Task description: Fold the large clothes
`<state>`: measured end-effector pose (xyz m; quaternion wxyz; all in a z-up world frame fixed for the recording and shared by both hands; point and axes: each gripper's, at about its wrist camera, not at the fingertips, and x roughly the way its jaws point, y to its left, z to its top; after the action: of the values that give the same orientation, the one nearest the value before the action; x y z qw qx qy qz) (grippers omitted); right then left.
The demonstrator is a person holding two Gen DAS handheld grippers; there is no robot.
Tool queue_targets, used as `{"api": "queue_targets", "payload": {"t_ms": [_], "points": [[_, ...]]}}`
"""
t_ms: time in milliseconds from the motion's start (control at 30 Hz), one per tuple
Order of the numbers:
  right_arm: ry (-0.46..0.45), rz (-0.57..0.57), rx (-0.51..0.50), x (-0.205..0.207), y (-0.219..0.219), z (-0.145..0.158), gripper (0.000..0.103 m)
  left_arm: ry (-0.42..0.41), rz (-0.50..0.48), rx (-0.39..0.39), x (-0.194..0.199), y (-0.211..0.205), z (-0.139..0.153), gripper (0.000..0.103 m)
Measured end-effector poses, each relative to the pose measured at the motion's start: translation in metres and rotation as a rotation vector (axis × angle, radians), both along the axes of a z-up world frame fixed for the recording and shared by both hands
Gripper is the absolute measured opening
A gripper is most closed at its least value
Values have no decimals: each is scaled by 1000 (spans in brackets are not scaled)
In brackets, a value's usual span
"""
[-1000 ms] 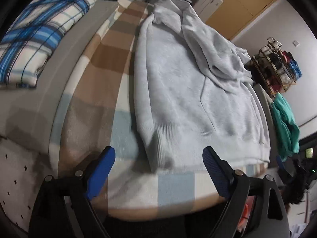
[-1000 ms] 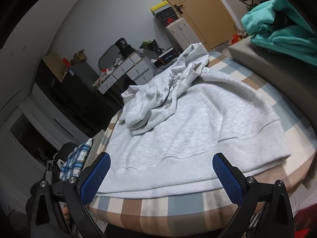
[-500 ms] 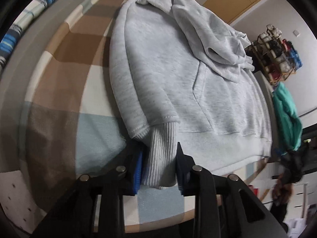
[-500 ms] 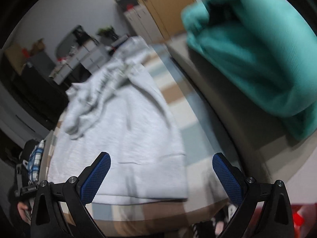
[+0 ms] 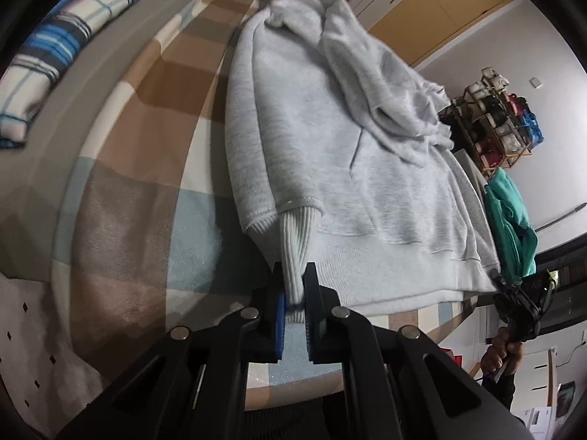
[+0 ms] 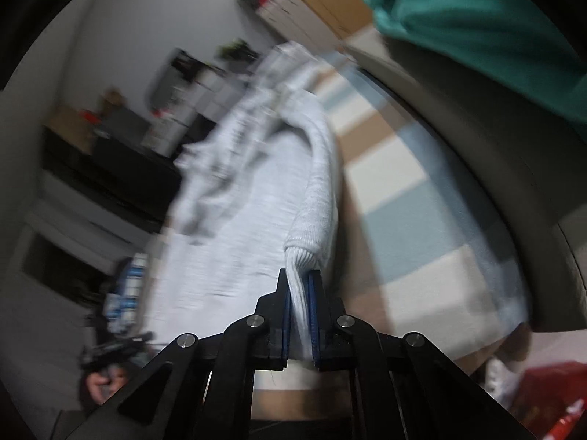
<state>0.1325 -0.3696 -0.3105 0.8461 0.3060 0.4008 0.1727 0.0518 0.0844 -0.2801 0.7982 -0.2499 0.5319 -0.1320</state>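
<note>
A large light grey hoodie (image 5: pixel 330 139) lies front-up on a checked blanket (image 5: pixel 146 117) on the bed, hood and sleeves bunched at the far end. My left gripper (image 5: pixel 293 286) is shut on the ribbed hem corner at the hoodie's near left. My right gripper (image 6: pixel 300 286) is shut on the ribbed hem corner (image 6: pixel 301 256) at the opposite side; the hoodie (image 6: pixel 249 201) stretches away from it, blurred. The right gripper also shows in the left wrist view (image 5: pixel 513 300), held at the hem's right end.
A blue plaid pillow (image 5: pixel 62 44) lies on the grey bed frame at left. A teal garment (image 5: pixel 513 220) is heaped at the bed's right side, also in the right wrist view (image 6: pixel 477 29). A shoe rack (image 5: pixel 495 124), drawers and a wooden door stand beyond.
Both grippers were open a second ago. The left closed on the left hem corner first; the right swung to the right corner and closed on it. The hem is now slightly lifted.
</note>
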Motion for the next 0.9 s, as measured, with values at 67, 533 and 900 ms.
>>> {"api": "queue_targets", "payload": {"t_ms": [67,533,900], "points": [[-56,-8,-83,-4,6,6,8,-9,-11,-26,4,-2,0,4],[81,32,-156,37,32,-23,56,39,-1,-89,39,-12,-14,68],[31,-57,-152,26,15,-6,8,30,15,48,45,-15,-13,7]]}}
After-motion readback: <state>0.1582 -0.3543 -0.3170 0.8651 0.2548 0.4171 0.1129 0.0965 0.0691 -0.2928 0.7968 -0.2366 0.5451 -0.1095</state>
